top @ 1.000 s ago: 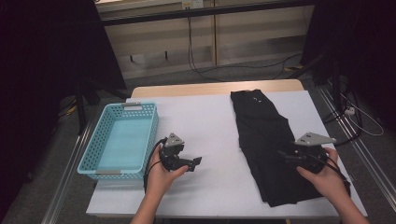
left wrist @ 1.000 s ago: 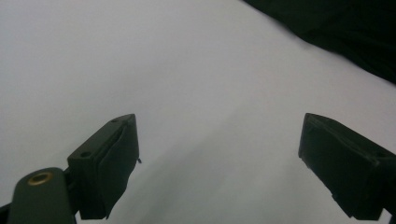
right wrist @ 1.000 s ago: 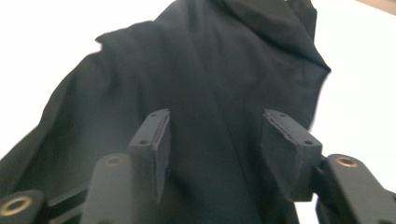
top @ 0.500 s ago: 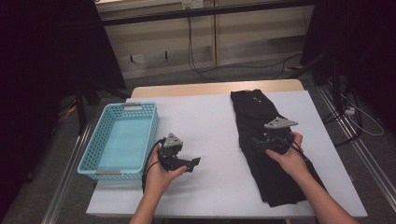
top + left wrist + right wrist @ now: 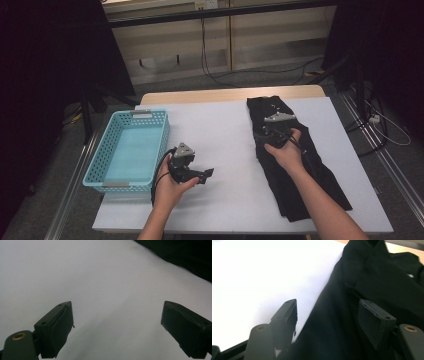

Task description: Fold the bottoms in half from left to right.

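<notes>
hovering right hand-held gripper (image 5: 327, 322), jaws spread, straddling left edge of black trousers (image 5: 382, 285) beneath.

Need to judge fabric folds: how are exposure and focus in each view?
High view: evenly lit, sharp, but the black trousers lack detail. Left gripper view: soft focus, white table cover featureless. Right gripper view: cover blown out at top left, trousers' folds faintly readable.

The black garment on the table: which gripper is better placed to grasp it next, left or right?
Right. The right gripper is over the black garment, jaws open astride its edge. The left gripper is open too, over bare white table beside the blue basket.
</notes>
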`<state>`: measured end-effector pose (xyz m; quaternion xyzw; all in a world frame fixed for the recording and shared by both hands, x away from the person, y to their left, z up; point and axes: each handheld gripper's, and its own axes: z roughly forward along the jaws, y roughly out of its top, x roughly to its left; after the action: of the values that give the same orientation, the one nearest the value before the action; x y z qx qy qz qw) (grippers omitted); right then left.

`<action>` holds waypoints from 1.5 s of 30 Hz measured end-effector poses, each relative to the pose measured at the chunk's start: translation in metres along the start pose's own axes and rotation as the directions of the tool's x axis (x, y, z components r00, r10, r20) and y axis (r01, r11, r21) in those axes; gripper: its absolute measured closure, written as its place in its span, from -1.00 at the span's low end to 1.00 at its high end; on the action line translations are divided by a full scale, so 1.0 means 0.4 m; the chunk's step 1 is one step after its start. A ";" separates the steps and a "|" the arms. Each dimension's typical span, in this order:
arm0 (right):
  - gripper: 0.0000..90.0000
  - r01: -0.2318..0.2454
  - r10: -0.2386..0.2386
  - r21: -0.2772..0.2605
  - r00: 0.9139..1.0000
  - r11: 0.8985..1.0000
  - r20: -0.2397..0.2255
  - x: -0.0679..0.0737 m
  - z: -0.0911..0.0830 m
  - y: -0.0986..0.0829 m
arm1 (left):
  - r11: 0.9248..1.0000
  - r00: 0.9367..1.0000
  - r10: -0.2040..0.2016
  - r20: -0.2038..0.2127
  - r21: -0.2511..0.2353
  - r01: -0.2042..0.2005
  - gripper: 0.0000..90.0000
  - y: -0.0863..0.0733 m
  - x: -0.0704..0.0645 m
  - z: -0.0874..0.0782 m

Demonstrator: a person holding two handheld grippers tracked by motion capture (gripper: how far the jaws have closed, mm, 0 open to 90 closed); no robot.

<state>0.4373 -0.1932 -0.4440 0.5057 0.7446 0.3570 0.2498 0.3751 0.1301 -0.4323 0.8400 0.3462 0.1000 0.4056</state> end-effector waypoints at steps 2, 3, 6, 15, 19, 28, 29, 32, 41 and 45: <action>-0.27 0.002 -0.002 -0.002 1.000 1.000 0.015 0.004 0.017 0.005 | 1.000 1.000 -0.005 -0.002 -0.004 0.005 -0.75 -0.001 0.001 -0.002; -0.27 -0.001 0.001 0.005 1.000 1.000 0.019 0.003 0.025 0.008 | 1.000 1.000 -0.012 -0.001 -0.007 0.012 -0.75 -0.001 0.000 -0.003; -0.27 0.020 -0.022 0.031 0.999 0.999 0.047 0.003 0.045 0.014 | 1.000 1.000 -0.015 -0.003 -0.010 0.015 -0.75 -0.003 0.003 -0.006; -0.19 0.007 -0.014 0.071 0.996 0.997 0.091 -0.008 0.102 0.013 | 1.000 1.000 -0.012 -0.009 -0.010 0.012 -0.75 -0.002 0.008 -0.005; 0.04 -0.048 0.044 0.062 0.997 0.997 0.067 -0.028 0.100 0.009 | 1.000 1.000 -0.007 -0.008 -0.012 0.007 -0.72 -0.003 0.006 -0.009; 0.87 -0.031 0.028 0.054 0.998 0.998 0.055 -0.064 0.093 0.005 | 1.000 1.000 -0.011 -0.012 -0.012 0.011 -0.72 -0.007 0.006 -0.017; 0.88 -0.038 0.035 0.052 0.998 0.998 0.052 -0.065 0.094 0.005 | 1.000 1.000 -0.013 -0.014 -0.011 0.013 -0.72 -0.007 0.007 -0.017; 0.90 -0.057 0.054 0.052 0.997 0.997 0.048 -0.064 0.093 0.008 | 1.000 1.000 -0.022 -0.015 -0.016 0.022 -0.72 -0.005 0.009 -0.016; 0.91 0.111 -0.105 0.060 0.990 0.992 -0.089 0.022 0.078 0.019 | 0.999 1.000 -0.026 -0.018 -0.028 0.025 -0.71 0.003 0.013 -0.020; 0.91 0.177 -0.166 0.052 0.972 0.983 -0.169 0.086 0.064 0.018 | 0.999 0.999 -0.028 -0.022 -0.028 0.027 -0.71 0.005 0.014 -0.022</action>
<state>0.4478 -0.1522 -0.4547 0.4166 0.8148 0.3496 0.2008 0.3764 0.1382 -0.4257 0.8283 0.3608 0.1085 0.4148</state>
